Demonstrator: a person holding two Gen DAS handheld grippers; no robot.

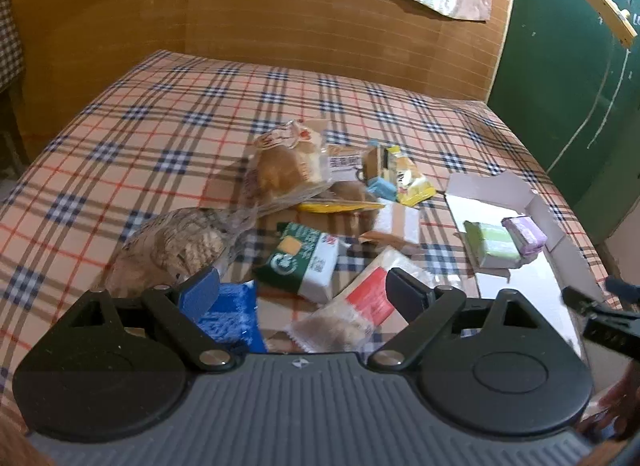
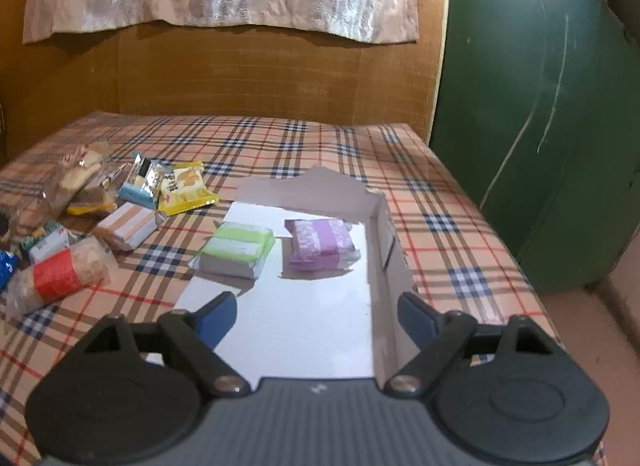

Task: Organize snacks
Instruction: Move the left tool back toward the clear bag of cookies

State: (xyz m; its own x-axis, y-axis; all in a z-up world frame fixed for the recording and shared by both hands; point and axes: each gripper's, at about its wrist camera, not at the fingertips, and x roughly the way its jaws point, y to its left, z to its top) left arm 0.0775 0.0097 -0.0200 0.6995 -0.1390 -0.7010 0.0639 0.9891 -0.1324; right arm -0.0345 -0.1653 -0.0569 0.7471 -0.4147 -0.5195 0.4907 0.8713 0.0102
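Both grippers of mine are spread wide with nothing between the pads: the left gripper (image 1: 302,286) hangs over the loose snacks, the right gripper (image 2: 316,316) over the white box (image 2: 304,330), which lies near the table's right edge.

The nearest piece to my left pads is the red-banded snack pack (image 1: 356,306), a clear crinkly wrapper round a pale, crumbly-looking cake. I judge it light, soft and easily crushed, the film slippery, so I would take it across its short width at the red band, gently, not by the sealed ends. Just beside it lies the green-and-white pack (image 1: 304,262), flatter and firmer by the look; its print is too blurred to read. A blue packet (image 1: 230,318) sits under my left finger, and a netted bag of biscuits (image 1: 180,246) lies toward the left side of the table, probably fragile.

Further back, toward the middle of the checked tablecloth (image 1: 140,125), are a bagged bread roll (image 1: 288,169) and a yellow packet (image 2: 186,189) with writing I cannot make out.

Already inside the box are a green-wrapped bar (image 2: 238,248) and a purple-wrapped bar (image 2: 320,244), side by side and apart. No brand is legible anywhere.
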